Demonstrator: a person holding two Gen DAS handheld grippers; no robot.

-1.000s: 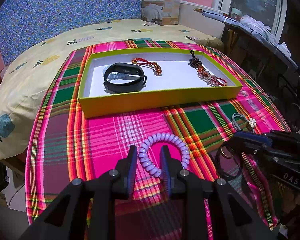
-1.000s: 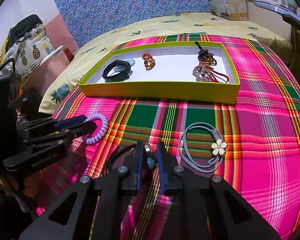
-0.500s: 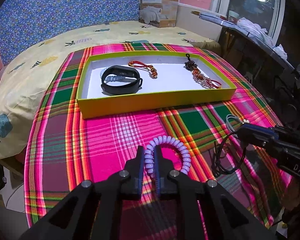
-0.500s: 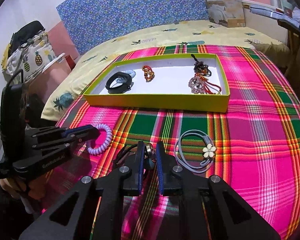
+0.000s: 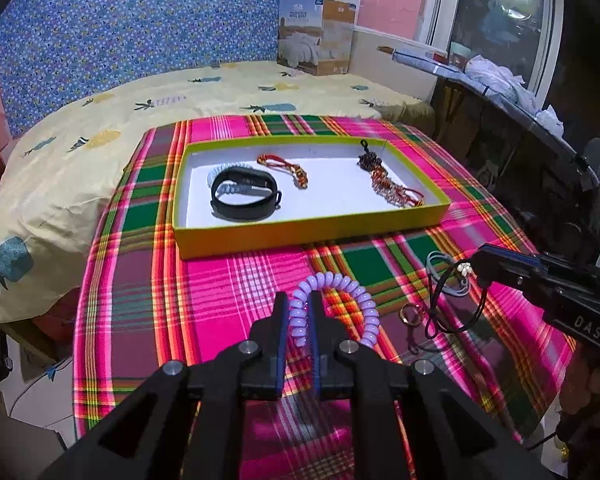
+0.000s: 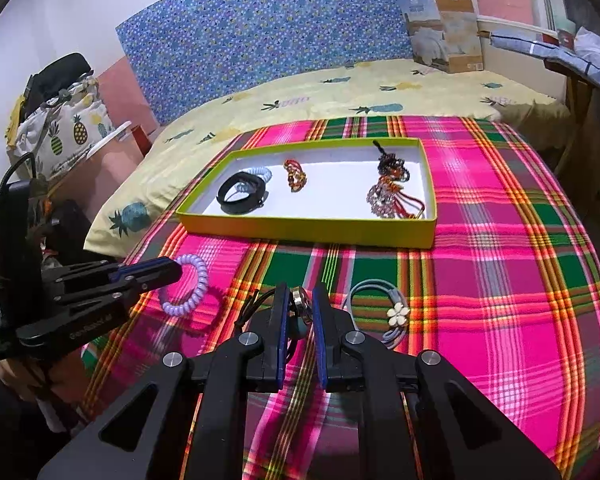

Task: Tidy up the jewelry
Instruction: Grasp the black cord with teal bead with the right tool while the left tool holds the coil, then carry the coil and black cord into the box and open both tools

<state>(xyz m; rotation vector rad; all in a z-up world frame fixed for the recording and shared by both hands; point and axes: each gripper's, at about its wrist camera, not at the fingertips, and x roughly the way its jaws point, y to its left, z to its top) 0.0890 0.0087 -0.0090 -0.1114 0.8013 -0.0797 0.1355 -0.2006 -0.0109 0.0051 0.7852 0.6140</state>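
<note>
Left wrist view: left gripper (image 5: 299,308) has its jaws clamped on one side of the coil band (image 5: 342,300), whose free loop hangs out to the right, and the tray (image 5: 312,232) lies straight ahead across the plaid cloth (image 5: 204,300), long side facing the jaws. Right wrist view: right gripper (image 6: 300,306) has its jaws pinched on a ring pendant (image 6: 301,307) with black cord (image 6: 256,304) trailing left; tray ahead and slightly left. Both loads look clear of the cloth, both hands about equally near; likely next, carry forward over the near wall, where dangling cord may snag.
</note>
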